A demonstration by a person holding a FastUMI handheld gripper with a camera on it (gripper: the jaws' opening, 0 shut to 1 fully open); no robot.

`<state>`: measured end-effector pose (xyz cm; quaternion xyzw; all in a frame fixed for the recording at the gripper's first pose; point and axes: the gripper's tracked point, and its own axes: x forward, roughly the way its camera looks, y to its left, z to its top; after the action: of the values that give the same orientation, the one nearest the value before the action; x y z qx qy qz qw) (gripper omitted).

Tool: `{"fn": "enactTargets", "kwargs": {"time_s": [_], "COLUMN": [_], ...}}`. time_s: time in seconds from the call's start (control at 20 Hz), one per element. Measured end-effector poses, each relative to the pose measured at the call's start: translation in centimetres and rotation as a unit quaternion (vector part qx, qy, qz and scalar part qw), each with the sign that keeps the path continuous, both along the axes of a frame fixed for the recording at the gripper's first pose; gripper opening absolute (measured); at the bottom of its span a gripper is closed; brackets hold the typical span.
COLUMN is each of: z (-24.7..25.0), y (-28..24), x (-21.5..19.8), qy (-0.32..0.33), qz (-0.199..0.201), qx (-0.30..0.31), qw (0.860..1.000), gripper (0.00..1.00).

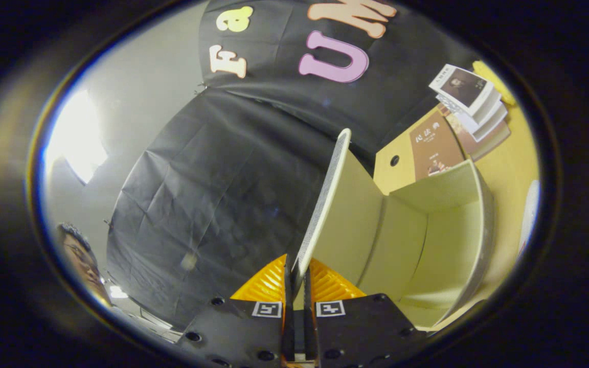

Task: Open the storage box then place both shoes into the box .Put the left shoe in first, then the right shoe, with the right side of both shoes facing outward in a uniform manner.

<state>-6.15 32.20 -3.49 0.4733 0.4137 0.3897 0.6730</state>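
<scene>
Box-opening step underway: gripper (294,278) jaws nearly closed, pinching the thin edge of the lid (325,199) of the storage box (427,240), which stands swung up just ahead; interior looks empty. Judging from that, both shoes are left to place, left first. Count: one box, one lid, a few books (466,110) beyond on the yellow tabletop (514,168), one person (82,260) off to the side

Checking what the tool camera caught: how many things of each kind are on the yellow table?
Pale cream storage box, its lid pinched in the shut tool: 1
Books with brown or white covers: about 4; the stack's count is unclear
Total: about 5
</scene>
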Motion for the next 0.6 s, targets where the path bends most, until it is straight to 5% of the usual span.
{"fn": "enactTargets", "kwargs": {"time_s": [0.3, 0.6], "z": [1.6, 1.7], "y": [6.2, 10.1], "x": [-0.5, -0.4], "qy": [-0.041, -0.112], "qz": [0.028, 0.043], "qx": [-0.023, -0.070], "qw": [0.998, 0.990], "gripper": [0.10, 0.54]}}
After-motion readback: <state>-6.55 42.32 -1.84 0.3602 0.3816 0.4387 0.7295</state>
